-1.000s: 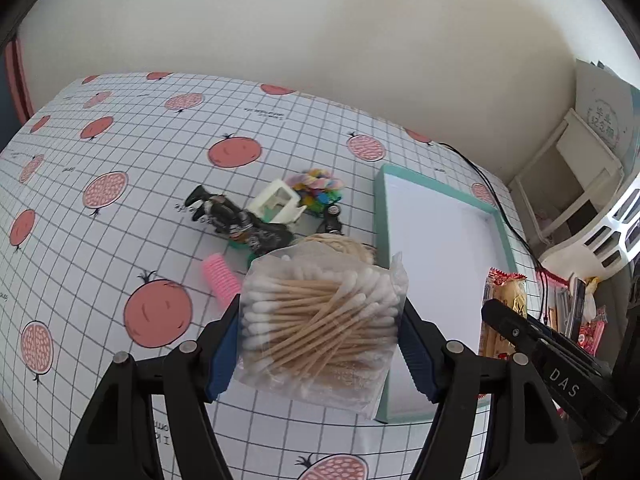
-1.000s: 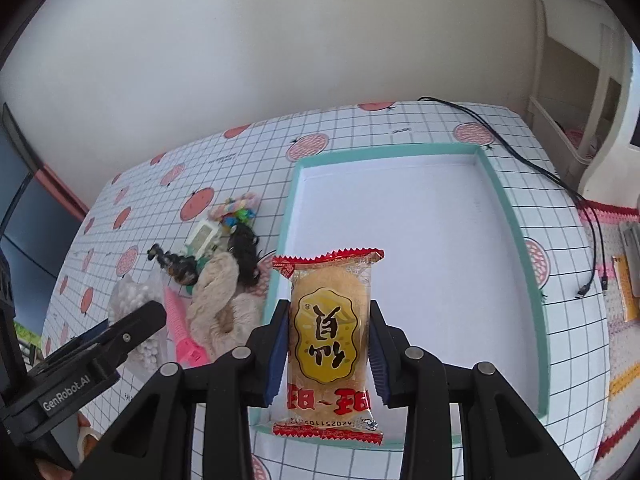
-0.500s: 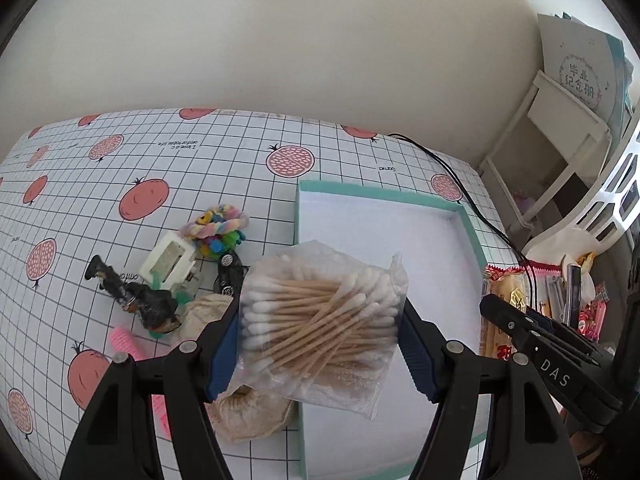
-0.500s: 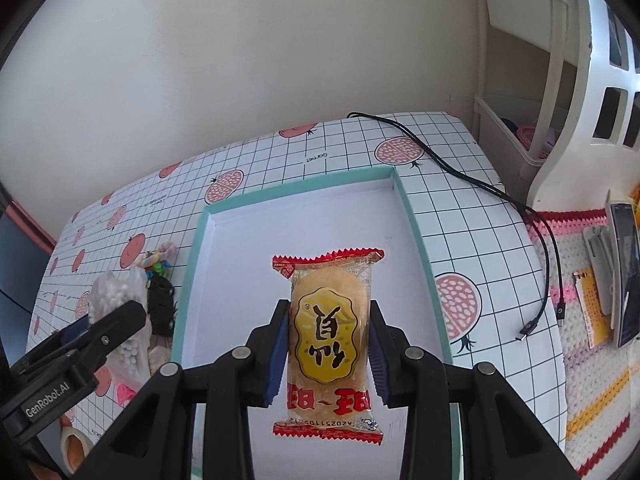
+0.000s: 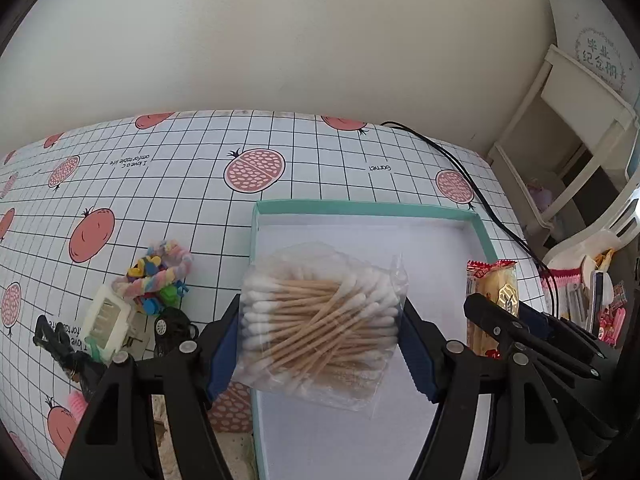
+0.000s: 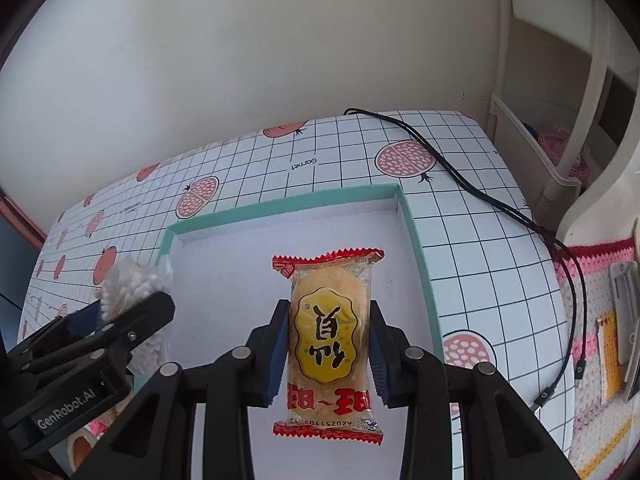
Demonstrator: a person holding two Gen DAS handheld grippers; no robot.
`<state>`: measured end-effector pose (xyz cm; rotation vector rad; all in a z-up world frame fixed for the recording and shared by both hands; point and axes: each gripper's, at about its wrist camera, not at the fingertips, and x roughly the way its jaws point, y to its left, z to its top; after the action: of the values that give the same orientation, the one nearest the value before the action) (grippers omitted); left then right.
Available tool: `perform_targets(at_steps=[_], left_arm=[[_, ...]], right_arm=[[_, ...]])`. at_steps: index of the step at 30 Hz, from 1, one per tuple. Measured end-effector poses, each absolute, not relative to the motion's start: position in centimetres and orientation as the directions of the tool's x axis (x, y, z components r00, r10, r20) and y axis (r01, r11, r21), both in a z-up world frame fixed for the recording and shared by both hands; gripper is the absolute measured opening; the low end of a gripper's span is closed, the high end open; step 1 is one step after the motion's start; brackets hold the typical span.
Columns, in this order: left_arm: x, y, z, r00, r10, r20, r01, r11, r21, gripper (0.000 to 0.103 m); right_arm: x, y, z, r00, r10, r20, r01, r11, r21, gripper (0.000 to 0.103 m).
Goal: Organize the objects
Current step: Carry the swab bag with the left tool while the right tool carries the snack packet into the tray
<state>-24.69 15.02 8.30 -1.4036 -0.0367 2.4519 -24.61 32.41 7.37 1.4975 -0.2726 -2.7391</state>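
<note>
Objects to organize are in two places now: some lie in a loose pile on the tablecloth, and two are in our grippers above the tray. We hold the bag of cotton swabs in the left gripper; its jaws are closed against both sides of the bag, which hangs over the left part of the tray, near the left rim. We hold the snack packet in the right gripper, whose jaws are clenched on the packet's long edges, and the packet is above the middle of the tray floor. The tray itself, a shallow box with a green rim and white bottom, looks empty in both views, so we judge that nothing is sorted yet or that we are at the very first placing. On the cloth, left of the tray, we see a colourful twisted ring, a small white box, a small black toy car and a dark figure; a pink thing and a woven thing are at the lower edge, mostly hidden by the gripper. A black cable runs on the cloth right of the tray, apart from it. In our judgement, what is left is to put down both held items and then bring the pile over.
</note>
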Motion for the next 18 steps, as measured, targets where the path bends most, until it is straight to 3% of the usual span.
perform_targets(at_steps=[18], left_arm=[[-28.0, 16.7, 5.8, -0.442, 0.262, -0.858, -0.253, -0.954, -0.161, 0.072]], right_arm=[[-27.4, 32.9, 5.9, -0.516, -0.081, -0.853, -0.072, -0.988, 0.137, 0.038]])
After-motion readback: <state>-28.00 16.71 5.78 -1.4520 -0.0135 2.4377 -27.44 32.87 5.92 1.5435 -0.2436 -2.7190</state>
